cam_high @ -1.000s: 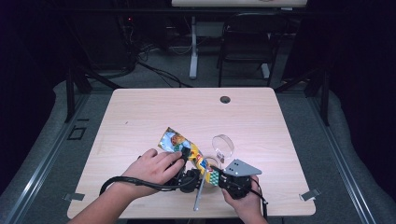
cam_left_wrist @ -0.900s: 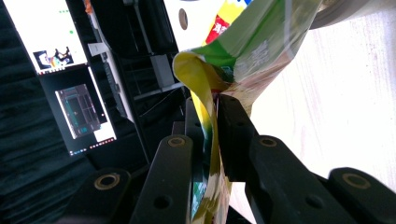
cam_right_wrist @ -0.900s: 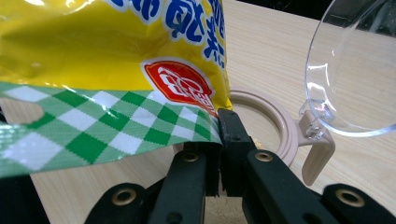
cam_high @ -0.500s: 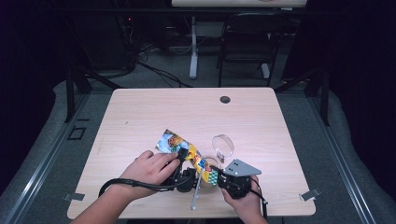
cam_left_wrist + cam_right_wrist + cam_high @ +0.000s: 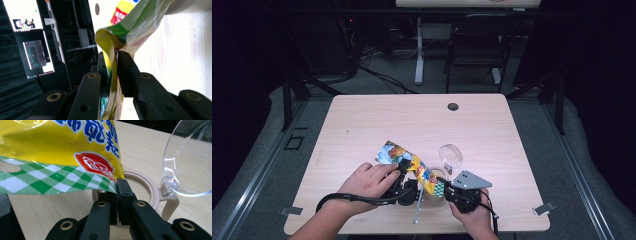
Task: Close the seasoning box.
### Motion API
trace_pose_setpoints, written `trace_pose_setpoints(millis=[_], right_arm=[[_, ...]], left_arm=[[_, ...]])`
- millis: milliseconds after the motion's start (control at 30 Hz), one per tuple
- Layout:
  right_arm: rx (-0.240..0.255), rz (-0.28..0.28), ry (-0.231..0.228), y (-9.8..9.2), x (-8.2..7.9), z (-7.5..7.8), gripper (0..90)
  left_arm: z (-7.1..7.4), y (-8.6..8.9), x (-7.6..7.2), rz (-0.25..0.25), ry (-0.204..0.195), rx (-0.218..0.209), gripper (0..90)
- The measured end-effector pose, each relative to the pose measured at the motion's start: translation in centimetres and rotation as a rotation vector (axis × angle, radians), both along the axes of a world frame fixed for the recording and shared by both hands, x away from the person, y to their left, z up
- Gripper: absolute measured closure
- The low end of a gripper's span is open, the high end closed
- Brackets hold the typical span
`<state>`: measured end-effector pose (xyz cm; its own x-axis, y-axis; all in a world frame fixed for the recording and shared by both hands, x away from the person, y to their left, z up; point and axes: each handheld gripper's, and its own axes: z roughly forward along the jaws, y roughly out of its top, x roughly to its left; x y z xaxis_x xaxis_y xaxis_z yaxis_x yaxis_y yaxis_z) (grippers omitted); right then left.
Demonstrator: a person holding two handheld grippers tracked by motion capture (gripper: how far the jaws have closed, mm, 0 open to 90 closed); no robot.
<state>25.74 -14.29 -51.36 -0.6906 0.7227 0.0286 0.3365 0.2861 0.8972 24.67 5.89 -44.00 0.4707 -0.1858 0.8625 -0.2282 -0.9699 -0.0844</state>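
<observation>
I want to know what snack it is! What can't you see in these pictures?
- Bag: right gripper view, name cut off by the top edge; high view, print too small.
- What's inside the bag: hidden by its foil in every view.
- Cup: right gripper view, the inside is hidden behind the right tongs and the bag.
- Lid: cut off by the right edge.

A snack bag (image 5: 57, 150) of yellow with blue lettering, a red seal and green-and-white checks; beige container (image 5: 147, 192), clear lid (image 5: 187, 162), pale wood-grain table (image 5: 492, 125).
</observation>
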Motion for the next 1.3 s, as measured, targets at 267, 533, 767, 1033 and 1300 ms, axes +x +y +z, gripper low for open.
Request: trace_pose_setpoints(millis=[267, 533, 767, 1033, 1300], right_arm=[[0.008, 0.000, -0.006, 0.0, 0.0, 0.0, 88.3], [0.018, 0.004, -0.017, 0.1, -0.1, 0.2, 88.3], [0.015, 0.005, -0.020, 0.1, -0.2, 0.2, 88.3], [0.020, 0.003, -0.030, 0.2, -0.3, 0.2, 88.2], [0.024, 0.007, -0.032, 0.3, -0.3, 0.3, 88.0]], left_arm=[[-0.3, 0.4, 0.0, 0.007, 0.003, -0.010, 76.9], [-0.5, 0.7, 0.2, 0.013, 0.006, -0.020, 73.8], [-0.7, 1.0, 0.2, 0.030, 0.029, -0.041, 76.1], [-1.0, 1.5, 0.2, 0.042, 0.057, -0.058, 79.4], [-1.6, 2.1, 0.3, 0.056, 0.089, -0.101, 81.6]])
